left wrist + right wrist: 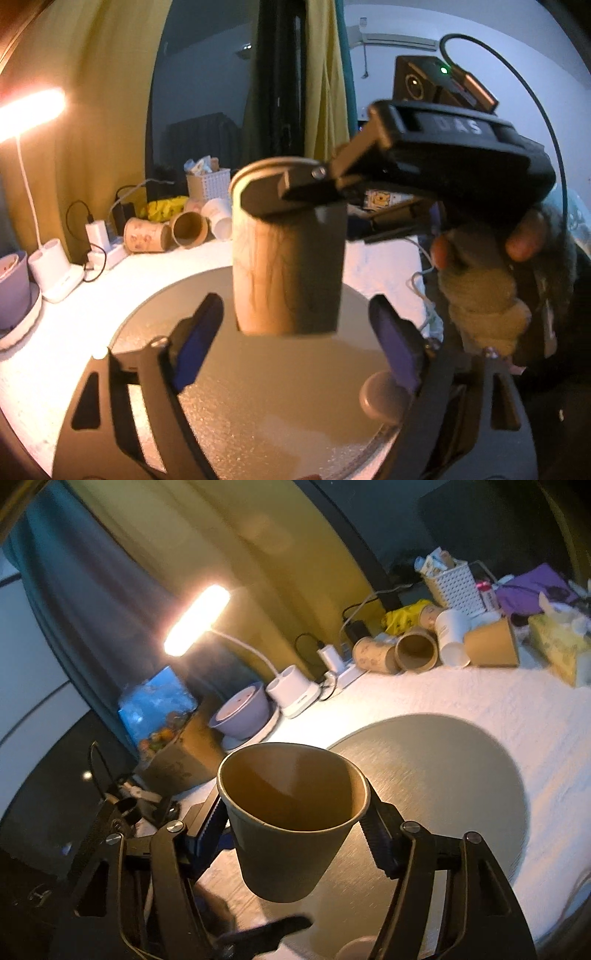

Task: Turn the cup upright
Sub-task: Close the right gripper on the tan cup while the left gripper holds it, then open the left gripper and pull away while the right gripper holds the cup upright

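Note:
A brown paper cup hangs in the air with its mouth up, a little tilted, over a round grey tray. My right gripper is shut on the cup near its rim, one finger on each side. In the left wrist view the same cup is held from the upper right by the right gripper, above the tray. My left gripper is open and empty just below and in front of the cup, its blue-padded fingers spread wide.
A pile of other paper cups lies on its side at the back of the white tablecloth, by a white basket. A lit desk lamp, a purple bowl and a power strip stand at the left.

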Motion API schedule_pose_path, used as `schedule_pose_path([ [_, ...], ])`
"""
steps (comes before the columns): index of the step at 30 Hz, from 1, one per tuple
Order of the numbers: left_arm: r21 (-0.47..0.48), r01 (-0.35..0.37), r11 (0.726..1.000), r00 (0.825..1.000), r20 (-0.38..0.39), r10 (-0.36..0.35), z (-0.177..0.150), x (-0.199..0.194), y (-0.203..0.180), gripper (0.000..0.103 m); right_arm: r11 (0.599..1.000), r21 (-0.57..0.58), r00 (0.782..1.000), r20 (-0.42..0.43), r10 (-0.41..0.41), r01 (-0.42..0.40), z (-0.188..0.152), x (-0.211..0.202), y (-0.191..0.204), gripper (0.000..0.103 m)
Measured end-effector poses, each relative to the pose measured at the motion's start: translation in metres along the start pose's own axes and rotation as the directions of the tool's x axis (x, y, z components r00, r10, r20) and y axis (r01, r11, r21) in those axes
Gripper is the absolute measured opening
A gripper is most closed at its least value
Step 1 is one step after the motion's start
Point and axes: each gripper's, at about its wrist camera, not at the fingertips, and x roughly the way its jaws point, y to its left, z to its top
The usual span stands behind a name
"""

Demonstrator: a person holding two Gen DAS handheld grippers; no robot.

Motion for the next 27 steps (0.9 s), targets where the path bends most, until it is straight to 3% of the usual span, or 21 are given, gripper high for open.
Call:
schedule_pose_path([
  [7, -0.089, -0.025, 0.996, 0.999, -0.032, 0.022, -0.001, 0.003, 0.016, 0.085, 0.988, -0.071, 0.989, 0.068, -0.133, 0.138, 0.018, 0.007, -0.008, 0.07],
  [13, -0.196, -0.117, 0.974, 0.992, -0.067, 0.106, -0.004, 0.005, 0.042, 0.085, 0.956, -0.109, 0.957, 0.134, -0.256, 0.271, 0.028, 0.017, -0.016, 0.07],
  [17, -0.304, -0.198, 0.932, 0.979, -0.104, 0.174, -0.008, 0.005, 0.07, 0.085, 0.932, -0.148, 0.939, 0.151, -0.309, 0.331, 0.029, 0.03, -0.019, 0.07],
  [23, -0.442, -0.331, 0.834, 0.944, -0.157, 0.291, -0.017, 0.001, 0.11, 0.085, 0.88, -0.257, 0.915, 0.164, -0.368, 0.4, 0.025, 0.062, -0.008, 0.07],
  [27, -0.472, -0.36, 0.805, 0.933, -0.174, 0.315, -0.021, 0.001, 0.12, 0.085, 0.855, -0.32, 0.913, 0.13, -0.388, 0.409, 0.021, 0.094, -0.003, 0.07],
])
